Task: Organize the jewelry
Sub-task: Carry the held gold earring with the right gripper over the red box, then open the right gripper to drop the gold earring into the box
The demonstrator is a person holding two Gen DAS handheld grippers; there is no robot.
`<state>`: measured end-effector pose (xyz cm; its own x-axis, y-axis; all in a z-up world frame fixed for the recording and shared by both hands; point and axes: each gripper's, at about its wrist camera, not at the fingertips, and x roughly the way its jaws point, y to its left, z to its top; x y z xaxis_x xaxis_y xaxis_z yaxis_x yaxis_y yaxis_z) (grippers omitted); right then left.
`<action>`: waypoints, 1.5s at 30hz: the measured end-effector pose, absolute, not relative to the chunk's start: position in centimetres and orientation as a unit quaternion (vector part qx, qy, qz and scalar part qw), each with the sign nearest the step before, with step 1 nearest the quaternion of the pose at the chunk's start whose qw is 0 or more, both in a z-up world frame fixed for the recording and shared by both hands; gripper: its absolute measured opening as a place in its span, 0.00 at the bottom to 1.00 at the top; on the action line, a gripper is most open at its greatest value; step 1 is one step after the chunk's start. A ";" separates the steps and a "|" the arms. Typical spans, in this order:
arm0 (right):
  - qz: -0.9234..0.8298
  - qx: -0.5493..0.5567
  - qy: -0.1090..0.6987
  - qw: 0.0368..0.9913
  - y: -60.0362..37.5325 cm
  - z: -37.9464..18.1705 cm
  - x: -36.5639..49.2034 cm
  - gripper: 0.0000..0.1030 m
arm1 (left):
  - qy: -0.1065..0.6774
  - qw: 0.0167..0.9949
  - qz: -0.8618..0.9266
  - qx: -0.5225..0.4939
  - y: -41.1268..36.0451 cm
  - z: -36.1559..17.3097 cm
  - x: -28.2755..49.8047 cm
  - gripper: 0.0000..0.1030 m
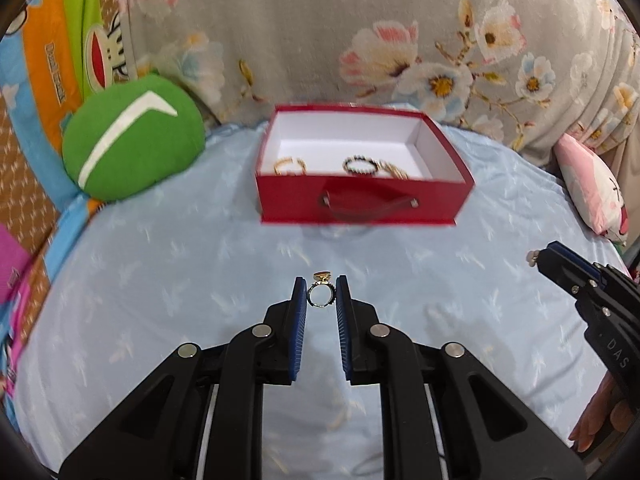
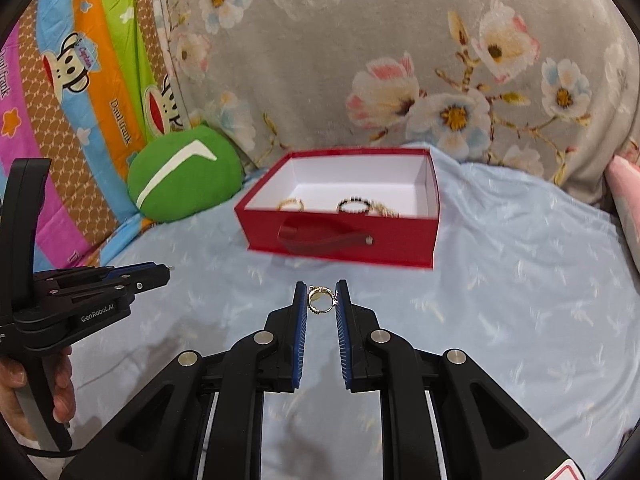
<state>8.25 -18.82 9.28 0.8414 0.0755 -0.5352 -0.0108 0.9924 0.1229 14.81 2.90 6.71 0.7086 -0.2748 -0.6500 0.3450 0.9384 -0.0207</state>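
Observation:
A red box (image 1: 360, 200) with a white inside stands open on the light blue sheet, ahead of both grippers; it also shows in the right wrist view (image 2: 340, 240). In it lie a gold ring (image 1: 289, 165), a black beaded ring (image 1: 360, 166) and another gold ring (image 1: 394, 170). My left gripper (image 1: 321, 294) is shut on a gold ring with a red stone (image 1: 320, 292), held above the sheet. My right gripper (image 2: 321, 298) is shut on a gold ring (image 2: 320, 299). Each gripper shows from the side in the other's view, the right one (image 1: 534, 258) and the left one (image 2: 168, 269).
A green round cushion (image 1: 134, 142) lies left of the box. A grey floral pillow (image 1: 360, 40) stands behind it. A pink pillow (image 1: 592, 188) lies at the right. A colourful cartoon blanket (image 2: 80, 100) is at the left.

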 end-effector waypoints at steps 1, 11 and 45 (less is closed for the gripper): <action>0.022 0.057 0.277 0.959 -19.2 9.8 9.3 0.13 | 0.337 0.925 -0.166 0.053 2.8 7.3 15.5 0.14; 0.010 0.050 0.261 0.964 -21.5 12.7 20.0 0.13 | 0.295 0.942 -0.144 0.075 -0.6 12.1 25.0 0.14; -0.012 0.055 0.300 0.952 -25.9 7.6 43.4 0.13 | 0.296 0.947 -0.070 0.105 -8.9 7.7 46.7 0.14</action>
<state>43.44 -25.90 7.63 0.8201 0.0096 -0.5721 0.0561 0.9937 0.0972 46.65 -8.85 7.68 0.8151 -0.0697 -0.5751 0.1937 0.9684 0.1572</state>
